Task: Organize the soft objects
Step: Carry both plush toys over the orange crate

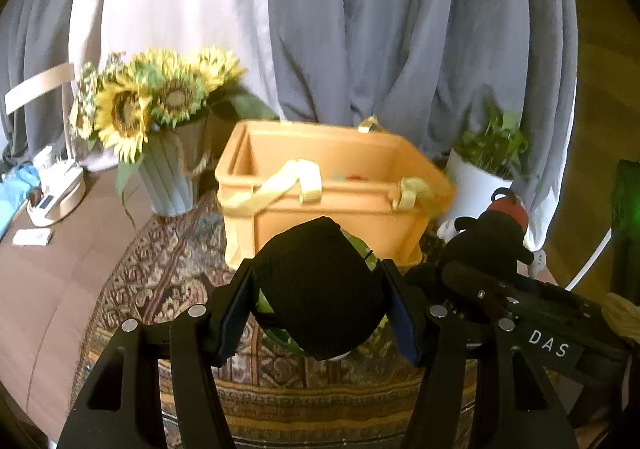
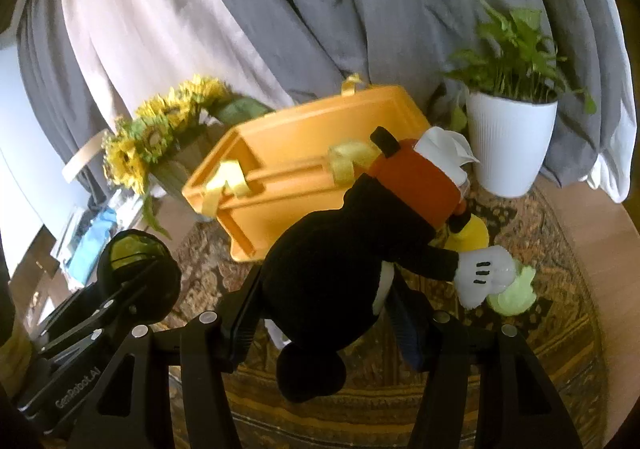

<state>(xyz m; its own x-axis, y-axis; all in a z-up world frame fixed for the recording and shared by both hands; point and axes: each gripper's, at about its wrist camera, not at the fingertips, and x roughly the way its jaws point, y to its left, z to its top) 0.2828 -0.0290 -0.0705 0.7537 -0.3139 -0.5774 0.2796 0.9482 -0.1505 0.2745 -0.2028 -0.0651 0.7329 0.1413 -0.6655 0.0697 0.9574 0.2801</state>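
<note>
My left gripper (image 1: pixel 318 297) is shut on a black and green soft toy (image 1: pixel 316 289), held above the patterned rug just in front of the orange bin (image 1: pixel 320 177). It also shows in the right wrist view (image 2: pixel 138 273). My right gripper (image 2: pixel 324 301) is shut on a black mouse plush (image 2: pixel 340 273) with red shorts and white gloves, held upside down before the orange bin (image 2: pixel 288 153). The plush also shows at the right in the left wrist view (image 1: pixel 488 241). A light green soft object (image 2: pixel 514 295) lies on the rug under the plush's glove.
A sunflower vase (image 1: pixel 168 177) stands left of the bin. A white pot with a green plant (image 2: pixel 510 145) stands to its right. Grey and white curtains (image 1: pixel 360 29) hang behind. A lamp base (image 1: pixel 56 193) sits far left on the brown tabletop (image 1: pixel 48 289).
</note>
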